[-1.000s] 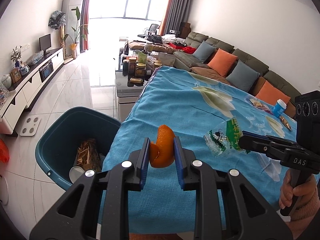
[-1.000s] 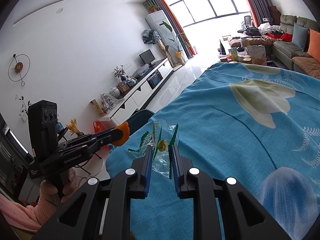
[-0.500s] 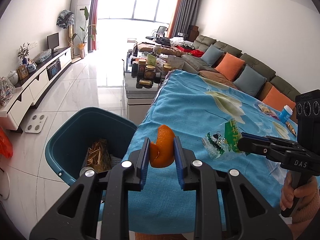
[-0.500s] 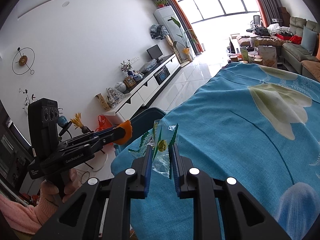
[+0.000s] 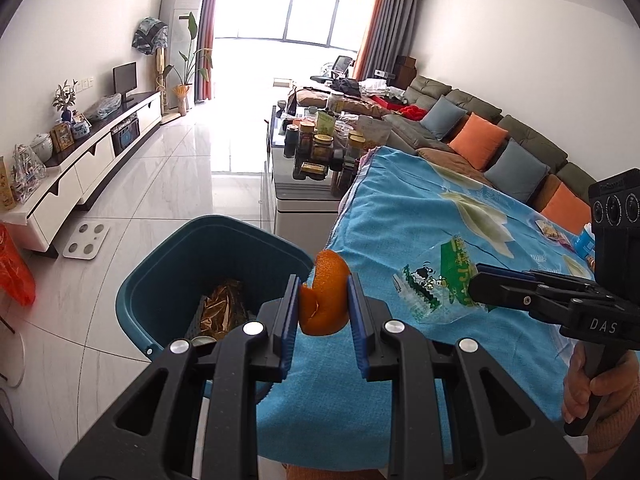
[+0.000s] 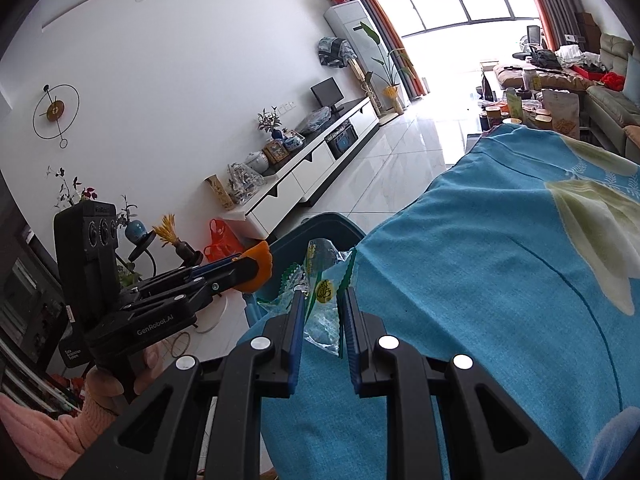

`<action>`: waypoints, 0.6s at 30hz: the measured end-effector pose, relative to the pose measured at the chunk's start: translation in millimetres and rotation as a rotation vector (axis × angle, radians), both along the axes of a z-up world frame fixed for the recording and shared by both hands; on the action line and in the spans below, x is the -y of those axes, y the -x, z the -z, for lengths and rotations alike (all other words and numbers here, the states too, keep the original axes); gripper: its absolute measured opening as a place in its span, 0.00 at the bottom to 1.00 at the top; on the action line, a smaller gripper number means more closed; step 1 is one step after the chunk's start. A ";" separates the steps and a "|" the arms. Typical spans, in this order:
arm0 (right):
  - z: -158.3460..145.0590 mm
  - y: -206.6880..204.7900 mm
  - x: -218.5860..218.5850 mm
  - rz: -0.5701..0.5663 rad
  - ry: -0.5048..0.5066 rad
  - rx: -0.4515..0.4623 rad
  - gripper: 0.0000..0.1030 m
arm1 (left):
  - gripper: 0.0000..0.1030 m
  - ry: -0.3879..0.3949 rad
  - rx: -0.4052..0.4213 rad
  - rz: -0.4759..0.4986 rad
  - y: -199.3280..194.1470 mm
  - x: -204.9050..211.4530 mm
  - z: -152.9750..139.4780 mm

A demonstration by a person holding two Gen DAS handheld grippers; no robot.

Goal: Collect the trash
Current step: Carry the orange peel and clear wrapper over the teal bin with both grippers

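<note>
Left gripper (image 5: 323, 300): jaws clamped on a curl of orange peel (image 5: 325, 300), held at the near corner of the table (image 5: 400, 216) draped in a blue floral cloth, beside the teal bin (image 5: 208, 248) on the floor. Right gripper (image 6: 323, 312): jaws narrow, pinching a clear green-printed plastic wrapper (image 6: 320, 292) above the cloth's edge, the bin just beyond. Bin contents: a gold foil bag (image 5: 222, 308).

Bin mouth: the teal bin (image 5: 224, 240) stands open-topped on the floor, just beside the edge of the blue-clothed worktop (image 5: 400, 216).
Bin inside: a gold wrapper (image 5: 222, 310) lies at the bottom; room above it.
Worktop edge: the cloth's corner hangs next to the bin rim.
Far end: jars (image 5: 320, 152) crowd the low table (image 5: 300, 196) past the bin.
Floor left: bare tiles (image 5: 160, 184) up to the white cabinet (image 5: 80, 172).
</note>
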State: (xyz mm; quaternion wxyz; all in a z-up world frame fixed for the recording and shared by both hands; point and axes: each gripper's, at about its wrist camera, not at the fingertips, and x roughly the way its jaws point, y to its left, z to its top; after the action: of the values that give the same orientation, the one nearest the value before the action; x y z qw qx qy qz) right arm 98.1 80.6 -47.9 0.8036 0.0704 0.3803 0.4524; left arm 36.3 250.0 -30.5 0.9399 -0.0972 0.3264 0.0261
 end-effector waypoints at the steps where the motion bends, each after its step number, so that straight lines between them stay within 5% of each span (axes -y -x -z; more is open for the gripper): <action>1: -0.1 -0.4 -2.6 -0.004 0.001 0.000 0.17 | 0.23 -0.001 -0.001 -0.005 0.1 -1.8 0.3; 18: 3.1 -12.6 -29.0 -0.039 0.022 -0.018 0.17 | 0.23 -0.001 -0.009 -0.065 -1.6 -24.7 5.7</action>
State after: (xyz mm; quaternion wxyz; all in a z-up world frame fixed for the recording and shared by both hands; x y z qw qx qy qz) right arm 110.7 109.6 -51.0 0.7918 0.0581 0.3937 0.4632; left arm 37.9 274.7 -36.2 0.9370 -0.1070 0.3275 0.0574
